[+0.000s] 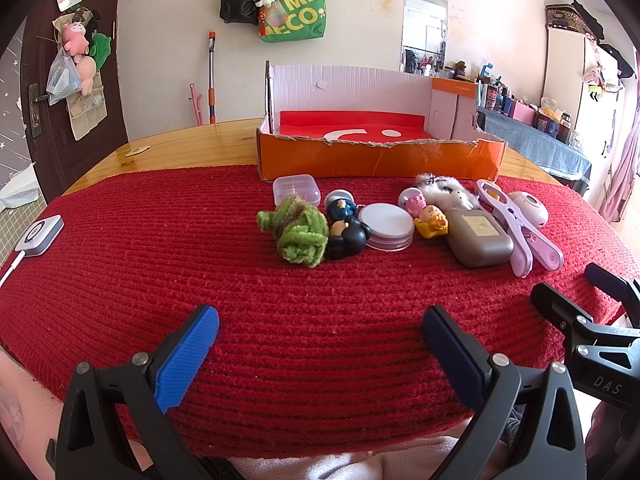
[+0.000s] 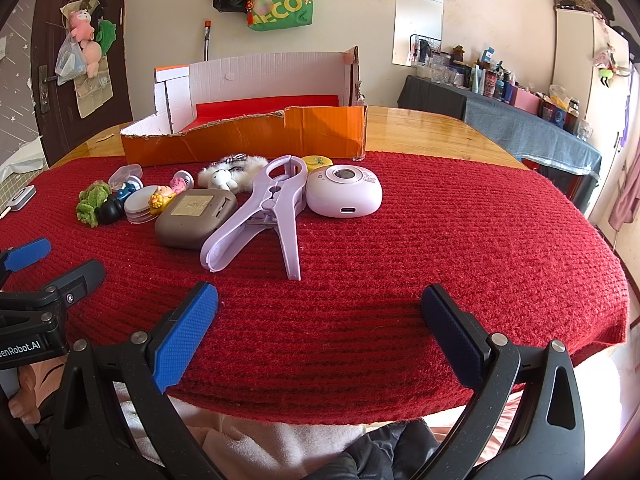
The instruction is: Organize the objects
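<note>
1. Red knitted cloth (image 2: 440,240) covers the near part of the wooden table (image 2: 432,128), and the small objects lie on it in a crowded row just in front of the orange cardboard box (image 1: 376,160).
2. From the left of that row: a green yarn ball (image 1: 296,232), a black figurine (image 1: 348,238) touching it, a round white lid (image 1: 387,227), a taupe case (image 1: 478,238), a lilac clip (image 2: 266,208) and a pink-white round device (image 2: 344,196).
3. Behind these, a clear plastic box (image 1: 297,190), a white fluffy toy (image 2: 228,176) and a yellow disc (image 2: 317,160) are partly hidden; the tiny figures between them are hard to make out.
4. The box's front wall is torn low, showing a red lining; its far corners are cut off by the upright flaps.
5. Left gripper (image 1: 320,336) hovers over bare cloth, jaws wide apart, holding nothing.
6. Right gripper (image 2: 318,316) hangs likewise, spread and empty, near the table's front edge, just short of the lilac clip.
</note>
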Action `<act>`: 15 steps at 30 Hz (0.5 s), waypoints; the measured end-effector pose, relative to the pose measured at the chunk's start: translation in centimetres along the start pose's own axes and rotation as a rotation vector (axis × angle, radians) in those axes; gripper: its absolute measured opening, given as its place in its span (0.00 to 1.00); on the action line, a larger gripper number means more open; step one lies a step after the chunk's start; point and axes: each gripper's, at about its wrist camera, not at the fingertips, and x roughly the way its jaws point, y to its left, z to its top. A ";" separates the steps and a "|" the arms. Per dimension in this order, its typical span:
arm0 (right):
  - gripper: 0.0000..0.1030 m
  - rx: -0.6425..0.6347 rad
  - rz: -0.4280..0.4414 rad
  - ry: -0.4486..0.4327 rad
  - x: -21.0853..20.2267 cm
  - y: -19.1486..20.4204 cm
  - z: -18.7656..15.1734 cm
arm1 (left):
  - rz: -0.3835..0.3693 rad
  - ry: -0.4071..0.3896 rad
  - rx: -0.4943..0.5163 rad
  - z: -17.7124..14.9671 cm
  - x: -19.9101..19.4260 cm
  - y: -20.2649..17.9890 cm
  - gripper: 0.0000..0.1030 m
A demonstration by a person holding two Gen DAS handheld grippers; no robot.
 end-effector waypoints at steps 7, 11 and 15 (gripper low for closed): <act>1.00 0.002 -0.003 0.000 0.0 0.0 0.0 | 0.000 0.000 0.000 0.0 0.0 0.0 1.00; 1.00 0.003 -0.004 0.000 0.0 0.0 0.0 | 0.001 0.000 0.000 0.0 0.0 0.0 1.00; 1.00 0.002 0.007 0.007 0.0 -0.1 0.1 | -0.008 0.003 0.006 0.3 0.1 0.2 1.00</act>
